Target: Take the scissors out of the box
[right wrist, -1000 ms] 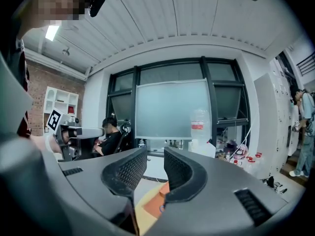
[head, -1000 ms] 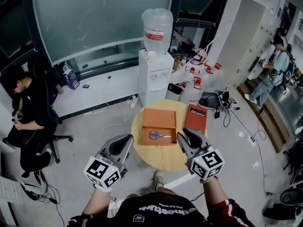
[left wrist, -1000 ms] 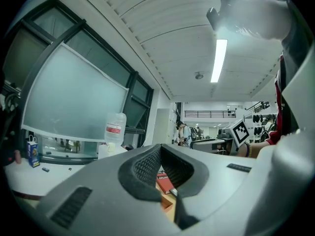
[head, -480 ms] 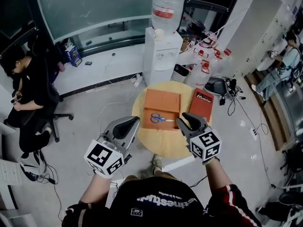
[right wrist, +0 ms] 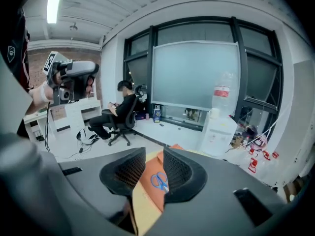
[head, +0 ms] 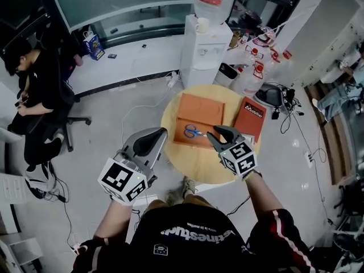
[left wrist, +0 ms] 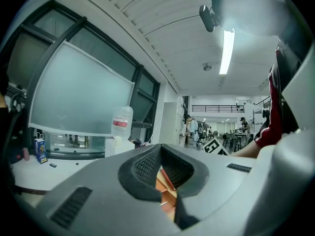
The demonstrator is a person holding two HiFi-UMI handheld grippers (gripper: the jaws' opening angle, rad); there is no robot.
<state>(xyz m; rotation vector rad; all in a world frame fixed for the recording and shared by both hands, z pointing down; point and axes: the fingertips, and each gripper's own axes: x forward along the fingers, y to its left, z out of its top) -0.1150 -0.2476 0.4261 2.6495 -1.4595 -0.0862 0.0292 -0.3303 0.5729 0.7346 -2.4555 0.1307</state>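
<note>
Blue-handled scissors lie in the tray of an open orange box on a round wooden table. My right gripper hovers over the box's right front corner, just right of the scissors and tilted down at them. Its jaws have just been opening and stand open with nothing between them. In the right gripper view the scissors and box show through the gap of the right gripper. My left gripper hangs off the table's left edge, level, its tips together and empty.
A red book lies right of the box. Behind the table stand a water dispenser and several water jugs. A seated person is on an office chair at far left. Cables and a bag lie on the floor at right.
My right gripper has come down and forward from the table's front edge to the box, close beside the scissors. The left gripper has drifted a little towards the table's left edge.
</note>
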